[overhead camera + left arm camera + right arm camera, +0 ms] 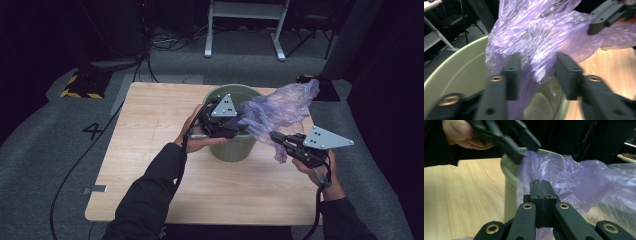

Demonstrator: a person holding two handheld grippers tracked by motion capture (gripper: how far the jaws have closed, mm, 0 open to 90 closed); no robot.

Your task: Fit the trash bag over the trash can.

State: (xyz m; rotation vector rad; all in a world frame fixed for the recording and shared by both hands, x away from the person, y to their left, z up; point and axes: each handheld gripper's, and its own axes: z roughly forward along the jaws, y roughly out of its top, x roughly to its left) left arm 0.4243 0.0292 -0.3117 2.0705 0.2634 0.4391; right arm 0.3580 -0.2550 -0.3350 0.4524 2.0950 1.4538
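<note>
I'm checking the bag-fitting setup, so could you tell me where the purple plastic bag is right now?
In the high view the purple plastic bag hangs over the right rim of the green bin at the table's far middle, between the left gripper and the right gripper, which pinches its lower edge.

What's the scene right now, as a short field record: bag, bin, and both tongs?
bag: purple plastic bag, crumpled, partly over the bin's mouth, not yet spread
bin: green bin, upright on the wooden table
left tongs: at the bin's rim, jaws apart with bag film between them, pads not pressing
right tongs: jaws closed on a fold of the bag, beside the bin
likely next: spreading the bag's opening over the rim
</note>
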